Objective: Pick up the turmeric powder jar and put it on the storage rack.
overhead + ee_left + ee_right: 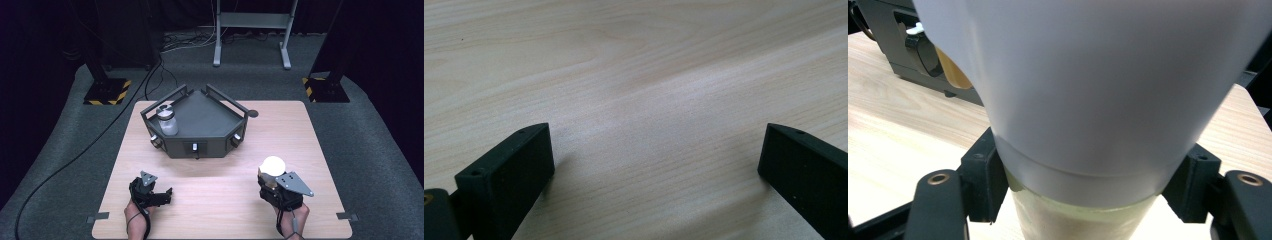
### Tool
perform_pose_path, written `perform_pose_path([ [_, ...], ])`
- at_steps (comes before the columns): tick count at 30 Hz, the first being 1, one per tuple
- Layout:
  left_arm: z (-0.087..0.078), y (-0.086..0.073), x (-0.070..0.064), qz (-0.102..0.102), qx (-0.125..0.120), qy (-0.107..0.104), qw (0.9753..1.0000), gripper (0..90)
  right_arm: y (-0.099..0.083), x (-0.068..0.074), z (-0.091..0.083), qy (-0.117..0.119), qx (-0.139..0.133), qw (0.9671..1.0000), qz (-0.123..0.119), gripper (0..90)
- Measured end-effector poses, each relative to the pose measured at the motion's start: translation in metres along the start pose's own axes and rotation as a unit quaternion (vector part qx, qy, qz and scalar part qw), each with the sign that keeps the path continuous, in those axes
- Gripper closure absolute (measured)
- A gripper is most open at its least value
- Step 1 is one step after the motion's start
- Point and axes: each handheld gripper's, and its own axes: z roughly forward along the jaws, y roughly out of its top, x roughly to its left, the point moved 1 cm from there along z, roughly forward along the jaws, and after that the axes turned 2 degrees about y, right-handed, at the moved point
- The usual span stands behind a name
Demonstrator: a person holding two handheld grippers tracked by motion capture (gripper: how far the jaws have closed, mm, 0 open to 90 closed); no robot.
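A: From above, what's on the pale wooden bench [210, 185]?
B: The right gripper [276, 187] grips a white-capped, tan-bodied bottle [273, 165] near the right front edge. The left gripper [159, 196] sits at the left front. A dark angular tray [227, 112] carries a clear glass jar [167, 120].
A: Left gripper view?
B: Jaws wide apart over bare bench [639, 100].
A: Right gripper view?
B: Jaws clamp the bottle [1088, 100] just beneath its cap.

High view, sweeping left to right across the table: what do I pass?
Left gripper → jar in the tray's left corner → grey tray → right gripper, shut on a white bulb.
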Motion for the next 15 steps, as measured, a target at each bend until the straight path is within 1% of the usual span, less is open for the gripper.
perform_pose_path([
  [15, 0.0, 0.0, 0.0001, 0.0, 0.0, 0.0, 1.0, 1.4, 0.0072, -0.0021, 0.0107, 0.004, 0.003, 1.0, -0.003, 30.1],
])
